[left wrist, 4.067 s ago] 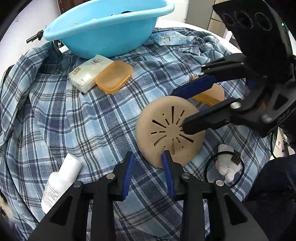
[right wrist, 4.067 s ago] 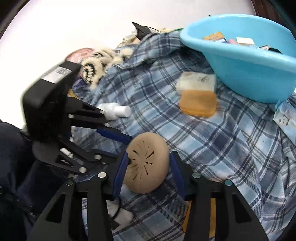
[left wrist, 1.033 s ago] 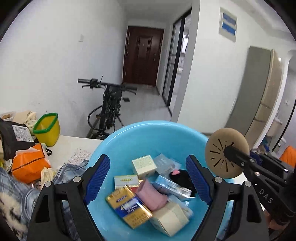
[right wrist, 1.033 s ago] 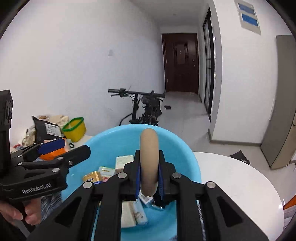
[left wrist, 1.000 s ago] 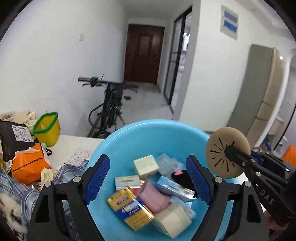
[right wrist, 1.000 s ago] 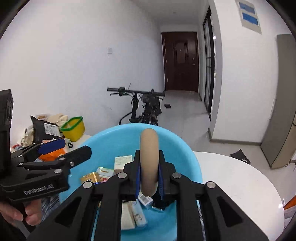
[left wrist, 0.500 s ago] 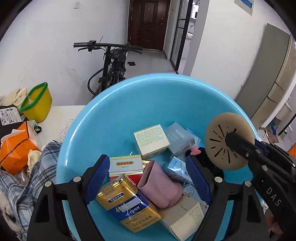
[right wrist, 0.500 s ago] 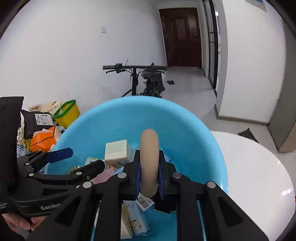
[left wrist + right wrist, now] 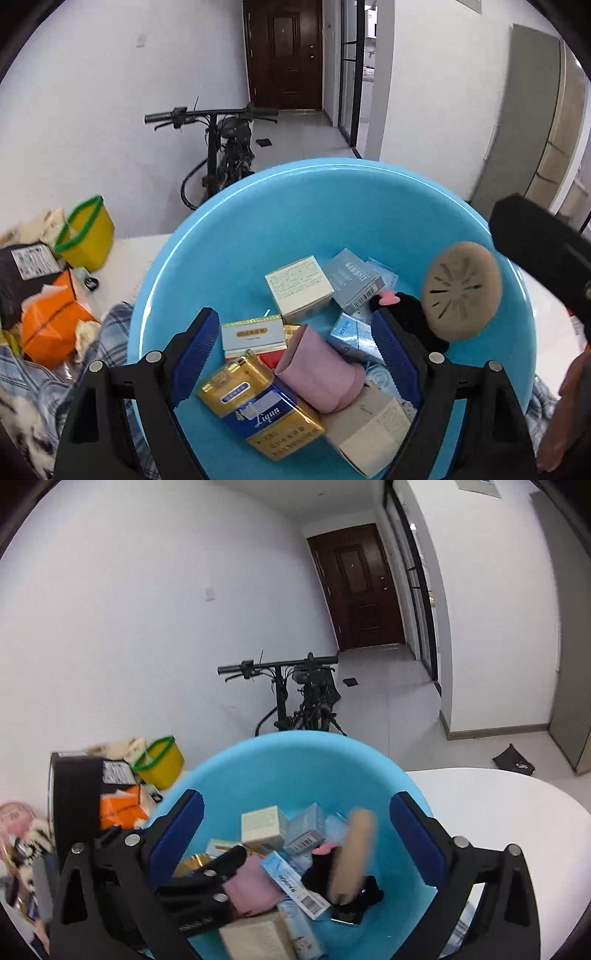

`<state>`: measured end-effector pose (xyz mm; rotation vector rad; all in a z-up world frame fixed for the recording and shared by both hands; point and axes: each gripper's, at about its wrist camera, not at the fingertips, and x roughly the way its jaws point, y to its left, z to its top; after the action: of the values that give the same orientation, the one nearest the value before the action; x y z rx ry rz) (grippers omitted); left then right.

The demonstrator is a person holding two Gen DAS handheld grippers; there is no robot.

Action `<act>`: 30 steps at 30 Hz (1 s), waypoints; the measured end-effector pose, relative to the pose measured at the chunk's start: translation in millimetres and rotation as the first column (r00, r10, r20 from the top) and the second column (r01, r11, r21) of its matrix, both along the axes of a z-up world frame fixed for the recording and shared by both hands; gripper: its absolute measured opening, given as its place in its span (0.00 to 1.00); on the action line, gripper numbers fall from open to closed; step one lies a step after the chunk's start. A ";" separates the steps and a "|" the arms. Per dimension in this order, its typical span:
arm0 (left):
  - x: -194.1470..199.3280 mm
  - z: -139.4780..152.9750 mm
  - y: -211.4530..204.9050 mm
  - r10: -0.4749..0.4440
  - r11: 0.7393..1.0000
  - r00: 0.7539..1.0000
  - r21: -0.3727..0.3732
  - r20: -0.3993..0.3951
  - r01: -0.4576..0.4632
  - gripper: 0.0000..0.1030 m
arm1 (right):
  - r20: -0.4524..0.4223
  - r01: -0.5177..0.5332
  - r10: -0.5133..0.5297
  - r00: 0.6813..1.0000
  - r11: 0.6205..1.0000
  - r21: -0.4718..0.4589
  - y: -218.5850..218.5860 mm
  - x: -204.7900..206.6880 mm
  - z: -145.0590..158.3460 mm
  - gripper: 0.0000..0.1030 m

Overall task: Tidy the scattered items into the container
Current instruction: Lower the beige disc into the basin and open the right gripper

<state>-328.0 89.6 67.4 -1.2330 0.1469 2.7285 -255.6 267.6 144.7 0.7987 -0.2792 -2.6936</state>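
Your left gripper (image 9: 295, 354) hangs low over the near left of the blue basin (image 9: 236, 236), jaws spread wide with nothing clamped, and that is your first risk: its pads sit just above the gold pack (image 9: 258, 406) and the pink roll (image 9: 319, 373), so dropping further could catch a box or nudge the basin toward the desk (image 9: 498, 805) edge. Move across to the right and the tan slotted disc (image 9: 461, 291) is inside the basin, against its right wall above the black item (image 9: 410, 321); whether it has settled or is mid-fall you cannot tell, since it blurs in the right wrist view. It looks like a flat, round, fairly stiff pad with radial slits, standing on edge, so it may roll, tip onto the boxes, or lean on the wall rather than lie flat. Your right gripper (image 9: 295, 834) is opening, jaws already spread wide with the disc no longer pressed between them. Pull it back cleanly, or a finger could clip the disc or the rim.
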 end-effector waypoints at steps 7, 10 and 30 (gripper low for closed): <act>-0.7 3.9 -6.5 0.003 0.999 1.000 0.040 0.006 -0.003 0.84 | 0.017 0.035 -0.036 0.999 0.997 0.073 -5.2 -6.3 -4.2 0.98; -2.1 4.4 -9.6 0.014 0.999 1.000 0.045 0.010 -0.014 0.84 | 0.031 0.044 -0.048 0.998 0.992 0.121 -9.4 -7.8 -7.6 0.99; 21.9 27.1 -28.0 0.046 0.990 0.999 0.130 -0.006 -0.045 0.84 | -0.021 0.083 -0.081 0.997 0.979 0.188 -10.6 23.7 25.0 0.99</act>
<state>-306.1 61.6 94.4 -1.2035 -0.0584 2.7324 -231.9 257.0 169.7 0.8388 -0.0540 -2.8336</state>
